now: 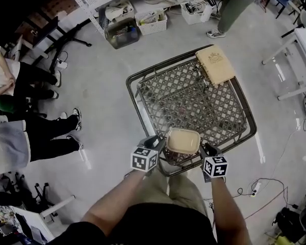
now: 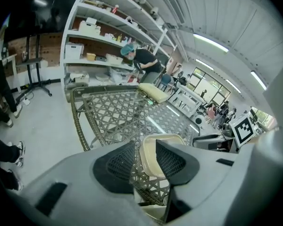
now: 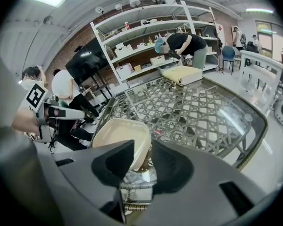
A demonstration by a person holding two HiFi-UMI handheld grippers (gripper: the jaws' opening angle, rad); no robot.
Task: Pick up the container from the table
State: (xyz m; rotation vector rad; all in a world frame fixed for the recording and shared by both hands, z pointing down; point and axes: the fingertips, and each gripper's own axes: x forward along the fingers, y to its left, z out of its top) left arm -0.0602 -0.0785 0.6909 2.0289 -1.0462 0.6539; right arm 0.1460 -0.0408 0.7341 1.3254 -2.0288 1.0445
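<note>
A beige lidded container [image 1: 183,141] lies at the near edge of the metal lattice table [image 1: 137,103]. My left gripper [image 1: 158,142] is at its left side and my right gripper [image 1: 208,148] at its right side. In the left gripper view the container's rim [image 2: 151,147] stands between the jaws of the left gripper [image 2: 145,149], with a slit of lattice showing beside the left pad. In the right gripper view the container's corner [image 3: 118,133] reaches in between the jaws of the right gripper [image 3: 142,157], with a dark gap at the right pad. Both grippers are open.
A tan book-like box [image 1: 215,64] lies on the table's far corner. Seated people [image 1: 20,131] are at the left, a standing person [image 1: 232,6] by the shelves with baskets [image 1: 143,19]. A white table [image 1: 301,60] stands at the right; cables [image 1: 255,188] lie on the floor.
</note>
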